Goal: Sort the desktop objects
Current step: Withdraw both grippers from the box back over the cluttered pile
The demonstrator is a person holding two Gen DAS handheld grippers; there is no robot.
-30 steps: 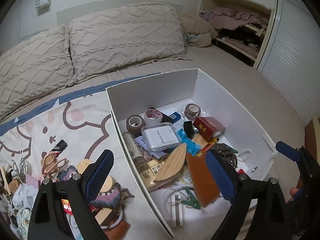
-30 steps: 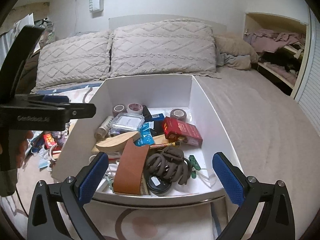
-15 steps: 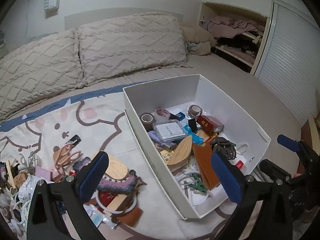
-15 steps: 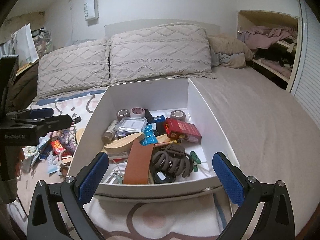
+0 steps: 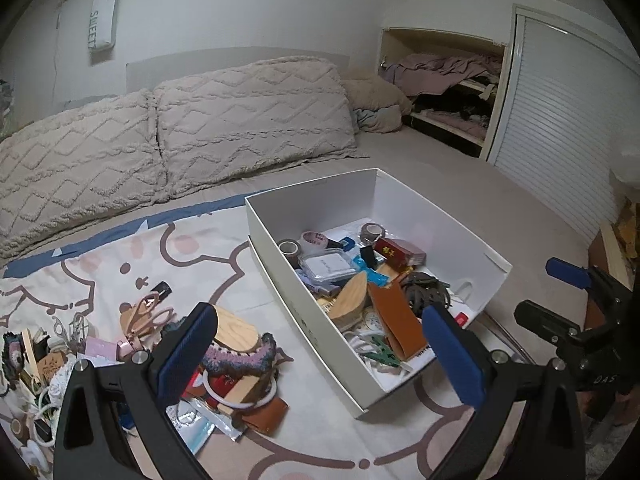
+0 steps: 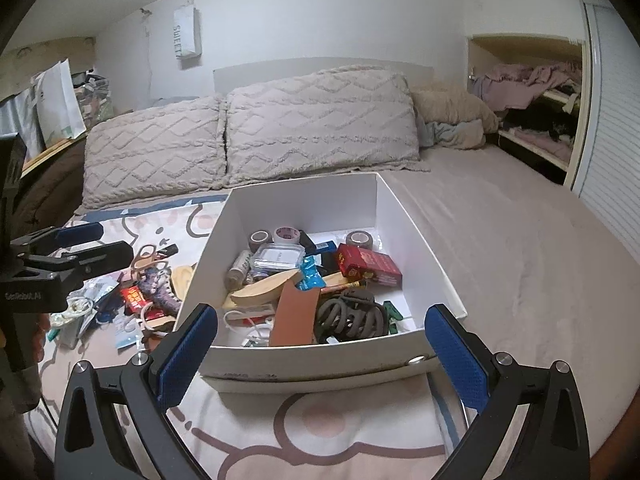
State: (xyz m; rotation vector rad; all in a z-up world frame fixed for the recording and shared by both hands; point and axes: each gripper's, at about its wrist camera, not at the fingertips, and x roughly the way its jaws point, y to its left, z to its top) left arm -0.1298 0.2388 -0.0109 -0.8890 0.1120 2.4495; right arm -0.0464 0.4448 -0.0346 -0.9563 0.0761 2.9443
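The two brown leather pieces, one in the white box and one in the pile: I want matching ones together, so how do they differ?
The leather piece in the box is larger and leans up over other items; the leather piece in the pile is smaller and lies flat on the blanket, at the pile's near edge. The boxed one looks more orange-brown, the other darker. Both are flat brown leather-like.

White box (image 6: 320,354) part-filled; clutter pile (image 5: 224,356) left on blanket.

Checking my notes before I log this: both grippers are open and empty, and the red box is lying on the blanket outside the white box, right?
Not quite. The red box lies inside the white box, as the right wrist view shows. Both grippers, left and right, are open and empty.
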